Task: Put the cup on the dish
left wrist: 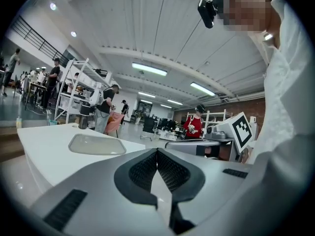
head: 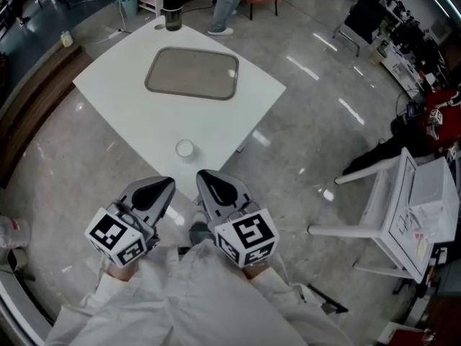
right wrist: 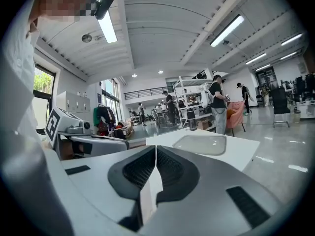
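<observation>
Head view first: I look steeply down on a white table set cornerwise on a glossy grey floor. The dish, a grey rounded-rectangle tray, lies on the far half of the table. The cup, small and white, stands upright on the near part of the table, close to the near corner and well apart from the dish. A black canister stands at the far corner. I hold the left gripper and the right gripper side by side below the near corner, both short of the cup and touching nothing.

Left gripper view: the left gripper has its jaws pressed together with nothing between them. The dish lies ahead on the table, left of the jaw line. The right gripper sits alongside at the right.

Right gripper view: the right gripper has its jaws pressed together and empty. The dish lies ahead and to the right, with the black canister beyond it. The left gripper sits alongside at the left.
</observation>
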Demonstrator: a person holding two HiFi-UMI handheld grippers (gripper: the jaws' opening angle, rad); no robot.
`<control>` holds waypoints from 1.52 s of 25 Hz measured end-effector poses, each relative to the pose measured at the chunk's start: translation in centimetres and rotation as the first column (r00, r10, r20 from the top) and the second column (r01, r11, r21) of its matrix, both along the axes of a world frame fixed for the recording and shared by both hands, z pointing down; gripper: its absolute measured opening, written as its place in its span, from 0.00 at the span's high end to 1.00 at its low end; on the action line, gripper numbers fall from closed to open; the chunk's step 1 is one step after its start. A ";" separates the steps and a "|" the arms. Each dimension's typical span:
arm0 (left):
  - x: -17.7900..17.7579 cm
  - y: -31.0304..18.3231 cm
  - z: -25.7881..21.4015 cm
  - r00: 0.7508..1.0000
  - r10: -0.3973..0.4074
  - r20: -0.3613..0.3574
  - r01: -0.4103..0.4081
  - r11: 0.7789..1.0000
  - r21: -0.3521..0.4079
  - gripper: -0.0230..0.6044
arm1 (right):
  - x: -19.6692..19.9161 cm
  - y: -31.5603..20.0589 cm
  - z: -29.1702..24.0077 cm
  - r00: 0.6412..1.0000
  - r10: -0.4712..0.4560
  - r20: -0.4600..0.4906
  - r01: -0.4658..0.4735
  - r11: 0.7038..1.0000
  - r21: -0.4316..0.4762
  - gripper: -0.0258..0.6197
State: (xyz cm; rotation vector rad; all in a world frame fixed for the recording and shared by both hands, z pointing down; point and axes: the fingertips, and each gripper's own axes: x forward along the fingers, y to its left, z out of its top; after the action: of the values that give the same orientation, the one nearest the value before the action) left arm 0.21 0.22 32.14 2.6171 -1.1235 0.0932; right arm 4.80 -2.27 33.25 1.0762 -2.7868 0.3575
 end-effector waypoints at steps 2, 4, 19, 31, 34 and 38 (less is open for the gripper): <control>0.1 -1.3 -0.1 1.000 -0.007 0.004 0.007 1.000 0.003 0.95 | 0.0 -1.2 0.1 1.000 -0.015 0.001 0.015 1.000 -0.003 0.94; 0.3 -2.6 -0.3 1.000 -0.016 0.005 0.016 1.000 0.014 0.95 | 0.0 -2.3 0.1 1.000 -0.025 0.005 0.025 1.000 -0.009 0.94; 0.5 -5.5 0.5 0.999 -0.051 0.005 0.051 0.998 -0.023 0.95 | 0.2 -4.4 2.2 0.999 -0.047 -0.022 0.046 0.997 -0.064 0.94; -0.7 -6.9 1.3 1.000 0.002 0.020 -0.001 0.998 -0.055 0.95 | -1.7 -5.5 2.7 0.998 -0.036 -0.054 0.032 0.997 -0.075 0.94; -0.9 -7.0 1.7 1.000 0.018 0.023 -0.016 0.998 -0.068 0.95 | -2.3 -6.0 3.1 0.997 -0.039 -0.073 0.032 0.995 -0.091 0.94; -1.4 -7.2 2.4 1.000 0.021 0.017 -0.019 0.995 -0.094 0.95 | -2.9 -6.4 3.6 0.993 -0.052 -0.102 0.042 0.994 -0.101 0.94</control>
State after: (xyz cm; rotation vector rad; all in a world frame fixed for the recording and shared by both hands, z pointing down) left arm -1.24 -7.03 34.54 2.5497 -1.0726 0.1697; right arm 1.91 -8.68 36.86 0.9766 -2.6677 0.4165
